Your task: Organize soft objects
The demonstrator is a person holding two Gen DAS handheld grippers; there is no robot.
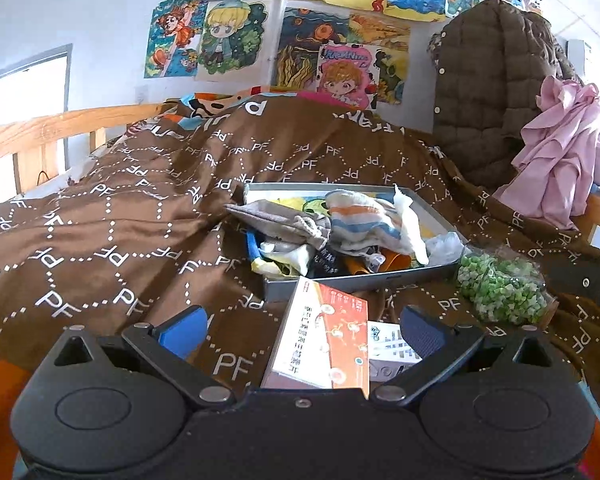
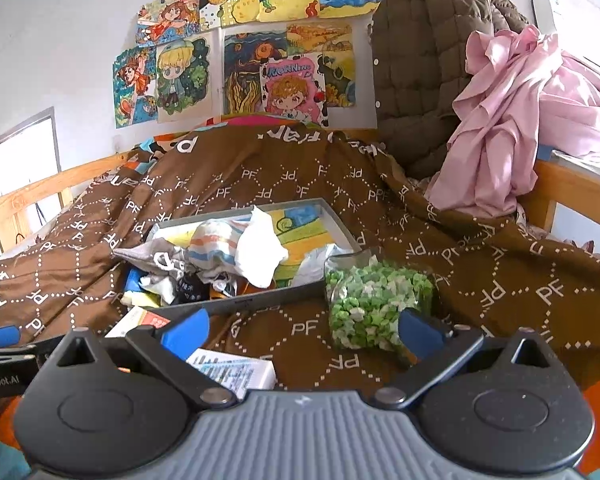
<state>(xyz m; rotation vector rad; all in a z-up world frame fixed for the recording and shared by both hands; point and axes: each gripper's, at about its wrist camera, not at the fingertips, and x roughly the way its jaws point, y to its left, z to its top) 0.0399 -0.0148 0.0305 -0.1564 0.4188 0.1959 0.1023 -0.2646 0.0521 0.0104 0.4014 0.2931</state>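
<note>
Striped cloth (image 1: 374, 220) lengthwise across grey tray (image 1: 356, 280), both tongs (image 1: 302, 330) (image 2: 300, 330) released, empty

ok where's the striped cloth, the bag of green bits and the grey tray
striped cloth (image 1: 364, 220), left wrist view, on its orange and blue stripes
bag of green bits (image 2: 374, 304), right wrist view, middle of the bag
grey tray (image 1: 356, 280), left wrist view, near front wall

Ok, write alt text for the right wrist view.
An open right gripper hovers over a brown quilt, near a bag of green pieces beside a grey tray piled with soft cloths.
</note>
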